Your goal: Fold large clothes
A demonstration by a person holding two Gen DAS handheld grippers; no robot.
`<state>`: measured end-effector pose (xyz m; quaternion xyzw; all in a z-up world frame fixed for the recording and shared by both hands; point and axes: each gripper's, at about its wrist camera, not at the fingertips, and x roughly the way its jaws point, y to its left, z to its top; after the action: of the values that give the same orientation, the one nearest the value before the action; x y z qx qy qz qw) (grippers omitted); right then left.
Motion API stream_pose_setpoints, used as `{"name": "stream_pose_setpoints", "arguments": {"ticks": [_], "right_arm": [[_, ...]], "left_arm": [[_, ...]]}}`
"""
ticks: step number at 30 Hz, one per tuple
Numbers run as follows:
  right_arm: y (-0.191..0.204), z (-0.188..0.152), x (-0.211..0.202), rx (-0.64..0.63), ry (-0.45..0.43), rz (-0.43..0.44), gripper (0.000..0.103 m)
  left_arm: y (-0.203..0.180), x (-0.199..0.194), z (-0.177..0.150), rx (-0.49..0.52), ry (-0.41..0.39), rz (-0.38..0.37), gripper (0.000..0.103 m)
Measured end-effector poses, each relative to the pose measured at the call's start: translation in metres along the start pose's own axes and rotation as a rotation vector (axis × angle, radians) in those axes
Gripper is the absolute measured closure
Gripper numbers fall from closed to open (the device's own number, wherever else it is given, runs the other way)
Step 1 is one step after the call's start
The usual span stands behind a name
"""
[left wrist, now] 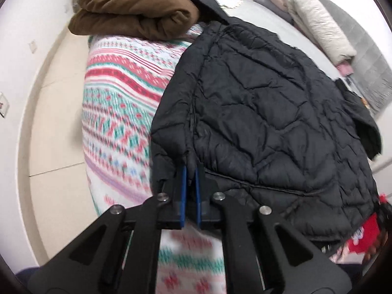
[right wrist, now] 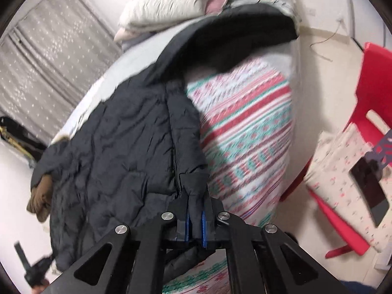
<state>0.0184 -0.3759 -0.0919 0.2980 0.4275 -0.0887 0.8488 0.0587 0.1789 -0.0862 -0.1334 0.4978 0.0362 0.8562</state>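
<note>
A black quilted jacket (left wrist: 264, 112) lies spread on a bed over a patterned blanket (left wrist: 122, 103). In the left wrist view my left gripper (left wrist: 190, 172) is shut on the jacket's near left edge, with dark fabric pinched between the blue pads (left wrist: 182, 191). In the right wrist view the same jacket (right wrist: 115, 134) stretches away to its hood (right wrist: 245, 34). My right gripper (right wrist: 195, 197) is shut on a bunched fold of the jacket's near right edge, and the cloth runs down between its pads (right wrist: 203, 227).
A folded brown garment (left wrist: 132, 12) lies at the bed's far left corner. Pale pillows (right wrist: 169, 7) are stacked at the far end. A red chair (right wrist: 365, 127) holding a floral cloth and a dark tablet stands right of the bed. Pale tiled floor (left wrist: 54, 112) borders the left side.
</note>
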Motion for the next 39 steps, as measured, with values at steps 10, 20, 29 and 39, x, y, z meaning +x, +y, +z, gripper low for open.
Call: {"name": "stream_pose_setpoints", "arguments": {"ticks": [10, 20, 29, 39], "right_arm": [[-0.01, 0.021, -0.017, 0.004, -0.013, -0.072, 0.098], [-0.017, 0.029, -0.027, -0.023, -0.012, -0.036, 0.081], [-0.036, 0.105, -0.045, 0.126, -0.117, 0.137, 0.062], [-0.095, 0.231, 0.003, 0.362, -0.253, 0.263, 0.053]], "left_arm": [[-0.006, -0.025, -0.008, 0.094, -0.065, -0.005, 0.095], [0.002, -0.039, -0.003, 0.04, -0.056, -0.072, 0.082], [-0.05, -0.085, 0.057, 0.053, -0.185, -0.14, 0.052], [-0.089, -0.076, 0.148, -0.073, -0.362, -0.173, 0.007]]}}
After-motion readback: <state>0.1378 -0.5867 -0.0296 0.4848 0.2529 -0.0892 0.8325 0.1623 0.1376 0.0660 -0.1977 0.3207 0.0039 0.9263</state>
